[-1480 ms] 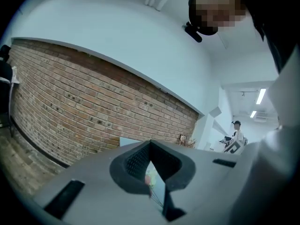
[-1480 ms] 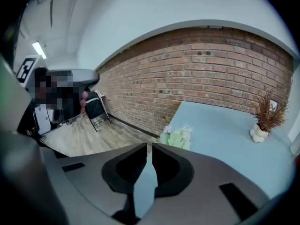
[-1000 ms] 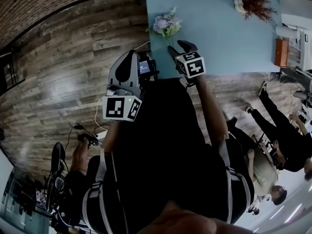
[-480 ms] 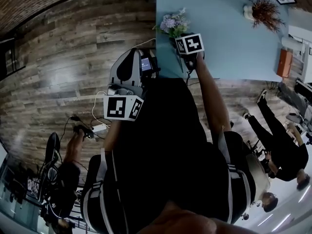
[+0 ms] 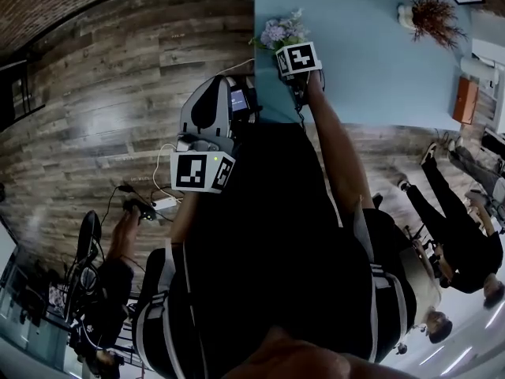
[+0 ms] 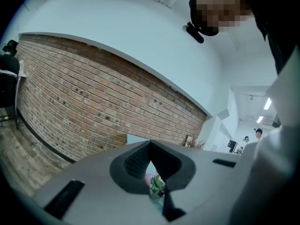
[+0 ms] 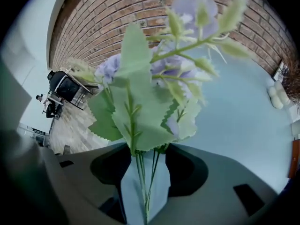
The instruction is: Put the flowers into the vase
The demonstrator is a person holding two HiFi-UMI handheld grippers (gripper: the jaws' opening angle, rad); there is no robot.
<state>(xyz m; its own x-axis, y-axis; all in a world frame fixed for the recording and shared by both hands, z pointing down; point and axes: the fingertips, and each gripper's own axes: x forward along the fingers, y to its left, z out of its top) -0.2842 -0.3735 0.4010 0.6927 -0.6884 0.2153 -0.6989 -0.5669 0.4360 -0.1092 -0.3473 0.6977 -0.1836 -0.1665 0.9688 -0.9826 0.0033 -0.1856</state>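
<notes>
Head view: the left claw [image 5: 211, 89] hangs over the wooden floor [image 5: 95, 93], just off the left edge of the blue worktop [image 5: 371, 69]. In the left gripper view its jaws meet at the tips with nothing held, and a brick wall [image 6: 84, 88] stands well ahead of it.

To its right, the right claw [image 7: 148, 150] points steeply down at the worktop's near left corner. Its jaws have just been opening and now stand apart. The thin green stems of the flowers [image 5: 280, 34] run between them, with blue worktop showing on either side, so nothing grips them. The lilac blooms and green leaves lie just beyond the claw's tips. A brown dried bunch [image 5: 432, 13] sits well off to this claw's right.
</notes>
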